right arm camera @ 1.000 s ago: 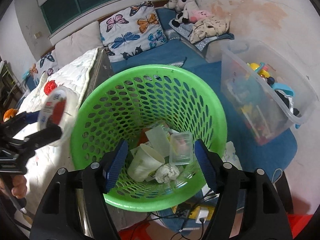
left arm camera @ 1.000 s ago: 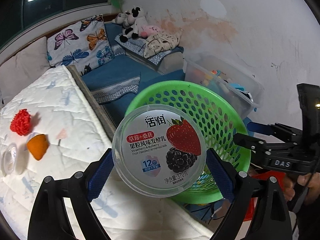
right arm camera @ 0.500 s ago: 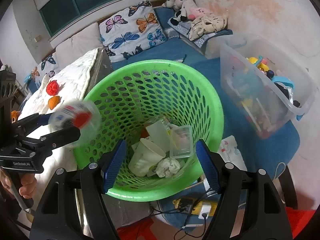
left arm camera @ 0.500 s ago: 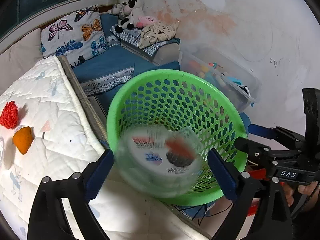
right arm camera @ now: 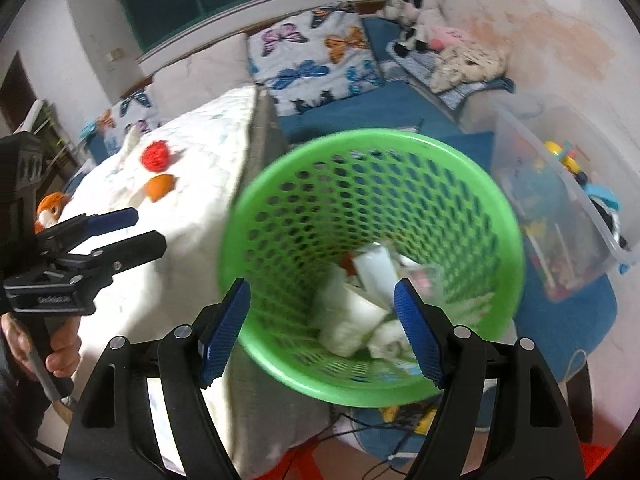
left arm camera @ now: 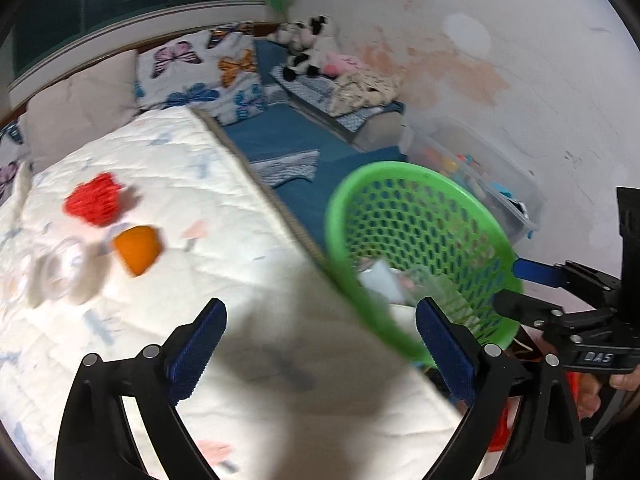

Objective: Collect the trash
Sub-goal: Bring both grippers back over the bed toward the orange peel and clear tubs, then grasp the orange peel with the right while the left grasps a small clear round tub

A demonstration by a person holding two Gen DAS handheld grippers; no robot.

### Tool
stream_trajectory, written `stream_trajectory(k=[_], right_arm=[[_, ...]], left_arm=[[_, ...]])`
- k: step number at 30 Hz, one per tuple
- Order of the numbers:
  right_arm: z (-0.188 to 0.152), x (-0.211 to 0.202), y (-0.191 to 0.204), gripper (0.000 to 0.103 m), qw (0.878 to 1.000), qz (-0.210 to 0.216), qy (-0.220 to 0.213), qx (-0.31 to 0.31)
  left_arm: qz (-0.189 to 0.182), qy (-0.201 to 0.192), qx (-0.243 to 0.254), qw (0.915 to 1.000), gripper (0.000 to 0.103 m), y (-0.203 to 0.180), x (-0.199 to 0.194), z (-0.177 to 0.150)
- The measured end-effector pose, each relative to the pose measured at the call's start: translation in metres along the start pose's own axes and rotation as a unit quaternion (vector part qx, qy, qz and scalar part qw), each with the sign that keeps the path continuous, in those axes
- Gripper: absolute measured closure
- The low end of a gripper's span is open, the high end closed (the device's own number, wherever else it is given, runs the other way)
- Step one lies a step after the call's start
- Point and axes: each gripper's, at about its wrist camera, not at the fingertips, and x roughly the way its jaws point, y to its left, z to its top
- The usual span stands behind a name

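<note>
A green perforated basket (right arm camera: 472, 184) holds white cups and crumpled trash (right arm camera: 360, 304); it also shows in the left wrist view (left arm camera: 352, 208). My right gripper (right arm camera: 322, 330) grips the basket's near rim between its blue pads. My left gripper (left arm camera: 318, 346) is open and empty over the white mattress (left arm camera: 160, 160). On the mattress lie a red ball (left arm camera: 94, 198), an orange piece (left arm camera: 136, 248) and a clear plastic cup (left arm camera: 60, 270). The yogurt tub is not visible.
A clear storage bin of toys (right arm camera: 560, 200) stands right of the basket. Butterfly pillows (right arm camera: 312, 56) and plush toys (right arm camera: 416, 8) lie at the back. The mattress edge (left arm camera: 280, 216) runs beside the basket.
My left gripper opened and let go of the yogurt tub over the basket, then swung left toward the mattress. The right gripper kept hold of the basket.
</note>
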Motion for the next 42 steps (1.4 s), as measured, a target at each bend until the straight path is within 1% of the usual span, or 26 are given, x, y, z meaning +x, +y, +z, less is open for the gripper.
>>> stream_trajectory(k=[6, 9, 16, 24, 28, 30, 31, 34, 37, 42], right_arm=[[0.016, 0.005, 0.039, 0.026, 0.999, 0.029, 0.000, -0.040], [0.029, 0.012, 0.066, 0.026, 0.997, 0.045, 0.001, -0.066], [0.059, 0.037, 0.121, 0.026, 0.991, 0.070, -0.001, -0.117], [0.086, 0.074, 0.167, 0.026, 0.984, 0.093, 0.006, -0.150], [0.094, 0.101, 0.184, 0.031, 0.982, 0.103, 0.020, -0.160], [0.095, 0.116, 0.188, 0.033, 0.982, 0.107, 0.030, -0.156], [0.096, 0.122, 0.189, 0.036, 0.982, 0.109, 0.034, -0.153], [0.097, 0.141, 0.192, 0.037, 0.982, 0.111, 0.044, -0.146], [0.098, 0.159, 0.193, 0.043, 0.982, 0.116, 0.058, -0.136], [0.097, 0.182, 0.193, 0.044, 0.983, 0.117, 0.069, -0.127]], left_arm=[[0.044, -0.010, -0.026, 0.9987, 0.011, 0.047, -0.021, -0.007], [0.063, -0.016, -0.043, 0.9970, 0.011, 0.073, -0.031, -0.011], [0.103, -0.030, -0.089, 0.9902, 0.011, 0.132, -0.055, -0.013], [0.140, -0.042, -0.117, 0.9823, 0.011, 0.181, -0.075, -0.012], [0.145, -0.043, -0.131, 0.9798, 0.011, 0.197, -0.078, -0.013], [0.147, -0.041, -0.136, 0.9790, 0.011, 0.204, -0.077, -0.016], [0.147, -0.039, -0.137, 0.9788, 0.011, 0.207, -0.076, -0.017], [0.148, -0.033, -0.141, 0.9782, 0.011, 0.214, -0.073, -0.022], [0.149, -0.028, -0.145, 0.9779, 0.011, 0.219, -0.067, -0.024], [0.146, -0.021, -0.148, 0.9779, 0.011, 0.226, -0.059, -0.027]])
